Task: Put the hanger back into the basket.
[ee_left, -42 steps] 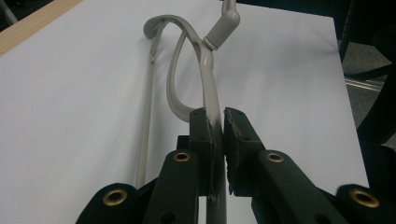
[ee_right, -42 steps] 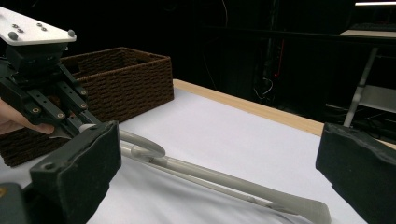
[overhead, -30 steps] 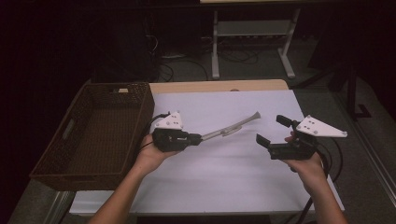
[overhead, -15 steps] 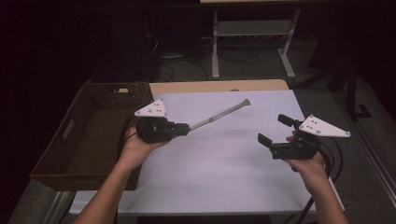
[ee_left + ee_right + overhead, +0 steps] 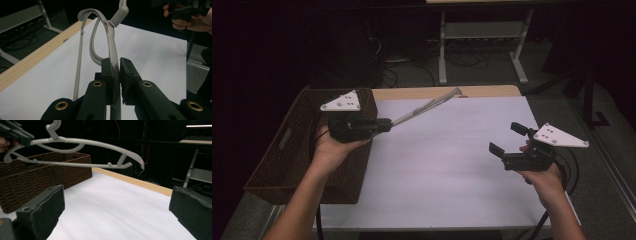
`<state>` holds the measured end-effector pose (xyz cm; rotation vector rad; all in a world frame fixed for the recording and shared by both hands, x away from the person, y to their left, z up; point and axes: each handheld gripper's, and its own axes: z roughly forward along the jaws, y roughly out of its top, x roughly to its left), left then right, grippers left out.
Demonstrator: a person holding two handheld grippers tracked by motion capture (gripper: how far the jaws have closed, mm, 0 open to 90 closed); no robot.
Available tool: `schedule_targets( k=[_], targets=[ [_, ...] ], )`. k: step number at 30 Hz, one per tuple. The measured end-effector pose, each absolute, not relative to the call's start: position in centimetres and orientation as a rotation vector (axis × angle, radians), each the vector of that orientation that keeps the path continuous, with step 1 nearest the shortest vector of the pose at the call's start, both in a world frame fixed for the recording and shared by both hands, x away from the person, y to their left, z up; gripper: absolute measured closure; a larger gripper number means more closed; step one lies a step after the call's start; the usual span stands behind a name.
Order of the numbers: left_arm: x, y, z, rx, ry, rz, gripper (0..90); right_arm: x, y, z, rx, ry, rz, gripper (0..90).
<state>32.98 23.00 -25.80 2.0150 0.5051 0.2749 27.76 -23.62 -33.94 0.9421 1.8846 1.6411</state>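
Moved since earlier: we see the left gripper (image 5: 384,123) carry the grey hanger (image 5: 427,106) up and toward the basket (image 5: 287,145), off the white sheet (image 5: 452,165) where it lay nearer the middle.
Hanger: it hangs in the air, slanting from the basket's near corner out over the sheet's far left, touching nothing but the jaws.
Left gripper: its jaws are closed tight on one shoulder arm of the hanger, near an end, so most of the hanger sticks out beyond the pads.
Risk of pivot: we judge that an off-centre pinch on smooth plastic lets the long free end swing or droop in the pads.
Risk of snag: the hook or far tip could catch the basket's woven rim if we lower it at this slant, which may wrench it loose.
Right gripper (image 5: 507,141): its jaws stand wide apart, holding nothing, well away over the sheet's right side, too far to steady a slip.
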Motion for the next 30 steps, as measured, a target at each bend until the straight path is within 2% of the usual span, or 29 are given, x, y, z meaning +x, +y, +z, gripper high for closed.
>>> schedule_targets(
  k=[7, 14, 30],
  targets=[
    [32.8, 25.3, -25.1, 1.991, 0.54, 0.302, 82.6, 27.7, -23.7, -33.9, 0.941, 1.885, 1.639, 0.0],
    [32.2, 29.7, -24.3, 1.96, 0.604, 0.352, 82.6, 27.7, -23.5, -34.0, 0.943, 1.885, 1.633, 0.0],
    [30.7, 37.2, -24.7, 1.936, 0.759, 0.463, 82.6, 27.8, -23.5, -34.0, 0.945, 1.886, 1.628, 0.0]
  ],
)
